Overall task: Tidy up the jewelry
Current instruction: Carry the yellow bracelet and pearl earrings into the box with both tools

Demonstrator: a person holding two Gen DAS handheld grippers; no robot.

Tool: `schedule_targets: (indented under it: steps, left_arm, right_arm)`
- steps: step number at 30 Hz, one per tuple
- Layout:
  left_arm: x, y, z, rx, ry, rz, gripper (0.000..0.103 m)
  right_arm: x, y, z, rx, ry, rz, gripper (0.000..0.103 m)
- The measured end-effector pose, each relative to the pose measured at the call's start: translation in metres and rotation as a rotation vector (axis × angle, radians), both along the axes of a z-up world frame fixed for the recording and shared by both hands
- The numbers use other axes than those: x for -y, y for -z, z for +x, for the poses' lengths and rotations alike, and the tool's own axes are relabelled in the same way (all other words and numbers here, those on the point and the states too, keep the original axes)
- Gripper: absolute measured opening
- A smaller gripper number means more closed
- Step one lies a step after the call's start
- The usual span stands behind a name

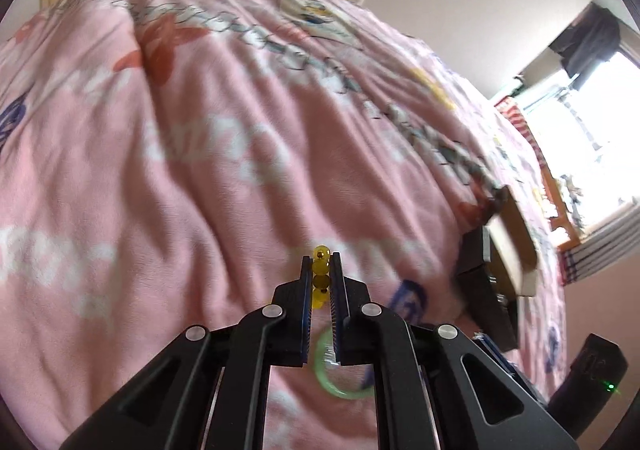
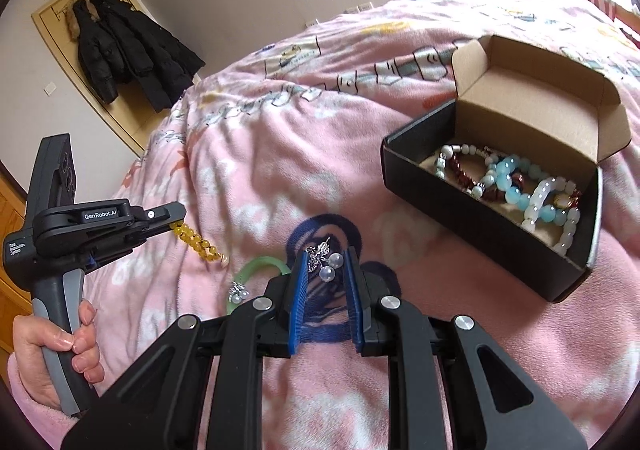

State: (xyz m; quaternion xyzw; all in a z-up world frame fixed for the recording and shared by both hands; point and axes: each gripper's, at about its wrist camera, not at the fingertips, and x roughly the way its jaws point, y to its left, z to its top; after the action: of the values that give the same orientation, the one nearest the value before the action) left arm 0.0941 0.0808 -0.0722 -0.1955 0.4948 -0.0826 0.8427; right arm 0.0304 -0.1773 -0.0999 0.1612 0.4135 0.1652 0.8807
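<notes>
My left gripper (image 1: 321, 262) is shut on a yellow bead bracelet (image 1: 321, 276), whose strand hangs down toward the blanket in the right wrist view (image 2: 196, 242). My right gripper (image 2: 326, 260) is open; a silver earring with two pearls (image 2: 326, 262) lies between its fingers, and I cannot tell if it touches them. A green bangle (image 2: 260, 268) and a second pearl earring (image 2: 239, 292) lie on the blanket to its left. The bangle also shows under my left gripper (image 1: 340, 390). The open black box (image 2: 472, 206) at right holds several bead bracelets (image 2: 516, 186).
Everything rests on a rumpled pink printed blanket (image 2: 280, 154) on a bed. Black coats (image 2: 124, 46) hang on the far wall. A bright window (image 1: 600, 130) is at the right. The box's lid (image 2: 536, 90) stands open behind it.
</notes>
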Motion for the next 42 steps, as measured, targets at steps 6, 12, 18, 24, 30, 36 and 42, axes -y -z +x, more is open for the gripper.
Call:
schedule_targets:
  steps: [6, 12, 18, 24, 30, 36, 42]
  left_arm:
    - [0.03, -0.013, -0.002, 0.038, 0.065, 0.045, 0.009]
    - [0.074, -0.031, -0.014, 0.105, 0.184, 0.098, 0.009]
    - [0.127, -0.048, -0.019, 0.15, 0.313, 0.194, 0.009]
    - [0.176, -0.062, -0.008, 0.191, 0.406, 0.283, 0.009]
    - [0.213, -0.071, 0.012, 0.228, 0.446, 0.347, 0.009]
    - [0.233, -0.069, 0.025, 0.235, 0.449, 0.4, 0.009]
    - [0.24, -0.067, 0.031, 0.238, 0.432, 0.407, 0.009]
  right_arm:
    - [0.004, -0.023, -0.01, 0.03, 0.009, -0.017, 0.019]
    - [0.016, -0.05, -0.023, 0.064, 0.042, -0.05, 0.019]
    - [0.045, -0.068, -0.024, 0.074, 0.122, -0.083, 0.019]
    - [0.08, -0.084, -0.014, 0.075, 0.2, -0.115, 0.019]
    - [0.102, -0.093, 0.005, 0.073, 0.239, -0.193, 0.019]
    - [0.112, -0.088, 0.018, 0.055, 0.248, -0.216, 0.019]
    - [0.119, -0.085, 0.028, 0.048, 0.257, -0.203, 0.019]
